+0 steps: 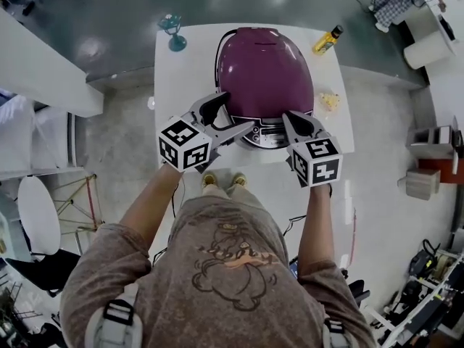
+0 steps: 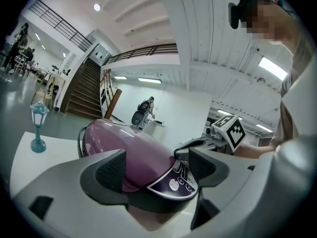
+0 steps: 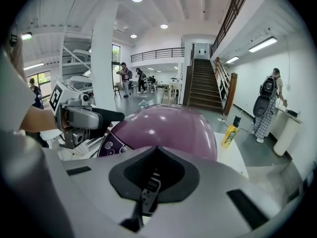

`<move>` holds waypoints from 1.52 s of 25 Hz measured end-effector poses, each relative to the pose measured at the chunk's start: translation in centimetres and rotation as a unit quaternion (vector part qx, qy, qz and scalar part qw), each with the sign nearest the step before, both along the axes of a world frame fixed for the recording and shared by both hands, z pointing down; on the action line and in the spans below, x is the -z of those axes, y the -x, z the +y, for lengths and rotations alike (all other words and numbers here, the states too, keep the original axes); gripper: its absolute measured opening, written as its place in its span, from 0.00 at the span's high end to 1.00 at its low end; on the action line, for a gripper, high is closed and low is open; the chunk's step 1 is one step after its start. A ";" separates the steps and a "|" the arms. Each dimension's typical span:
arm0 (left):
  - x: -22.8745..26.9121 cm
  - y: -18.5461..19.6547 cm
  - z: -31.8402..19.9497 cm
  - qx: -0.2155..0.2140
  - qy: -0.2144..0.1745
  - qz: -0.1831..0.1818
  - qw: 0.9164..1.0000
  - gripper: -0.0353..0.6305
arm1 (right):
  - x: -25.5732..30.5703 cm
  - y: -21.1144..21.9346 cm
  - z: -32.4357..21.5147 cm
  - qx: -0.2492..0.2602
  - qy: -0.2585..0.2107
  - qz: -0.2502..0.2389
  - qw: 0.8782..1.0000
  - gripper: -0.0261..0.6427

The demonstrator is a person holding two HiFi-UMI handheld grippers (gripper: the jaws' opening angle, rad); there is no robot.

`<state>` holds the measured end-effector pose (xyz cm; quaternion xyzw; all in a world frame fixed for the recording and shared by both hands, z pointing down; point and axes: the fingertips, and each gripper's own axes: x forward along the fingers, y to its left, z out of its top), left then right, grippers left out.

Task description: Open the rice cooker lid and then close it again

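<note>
Head view looked down past the person's brown shirt (image 1: pixel 217 267) to two tools held over the near edge of a white surface (image 1: pixel 177 78). The left tool (image 1: pixel 226 116) had its jaws apart at the front left of a purple rice cooker (image 1: pixel 265 75). Left gripper view showed the cooker's dark control panel (image 2: pixel 174 183) in the gap between the two pads, though whether either pad touched it could not be told. The right tool (image 1: pixel 291 120) had its jaws pressed together with nothing between them, its tip at the cooker's front right, near the panel. Right gripper view had that closed tip pointing at the domed lid (image 3: pixel 168 125), which lay shut on the cooker. The cooker stood in the middle of the surface. Just right of it lay a small pale yellow item (image 1: pixel 330 101). Farther back, a yellow bottle (image 1: pixel 328 40) stood near the far right corner and a teal lantern ornament (image 1: pixel 174 33) at the far left corner, both apart from the cooker. Beyond them lay grey floor (image 1: pixel 109 20).
</note>
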<state>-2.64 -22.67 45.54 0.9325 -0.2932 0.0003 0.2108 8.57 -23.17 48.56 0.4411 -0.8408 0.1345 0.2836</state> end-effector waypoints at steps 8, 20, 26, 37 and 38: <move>0.1 -0.1 0.2 0.013 0.008 0.013 1.000 0.36 | 0.0 -0.2 0.4 -0.018 -0.016 -0.009 1.000 0.96; 1.0 0.0 2.6 0.053 0.005 0.010 0.999 0.36 | 1.9 -1.1 3.8 -0.015 -0.076 -0.054 0.996 0.95; 1.9 0.4 6.4 0.081 -0.016 -0.006 0.997 0.36 | 3.3 -3.3 7.7 -0.034 -0.108 -0.098 0.989 0.95; 1.5 0.3 13.6 0.112 -0.030 -0.023 0.993 0.36 | 3.3 -6.6 15.3 -0.052 -0.121 -0.161 0.978 0.96; 1.4 0.2 14.3 0.112 -0.032 -0.028 0.993 0.36 | 3.2 -7.0 15.9 -0.056 -0.121 -0.166 0.977 0.96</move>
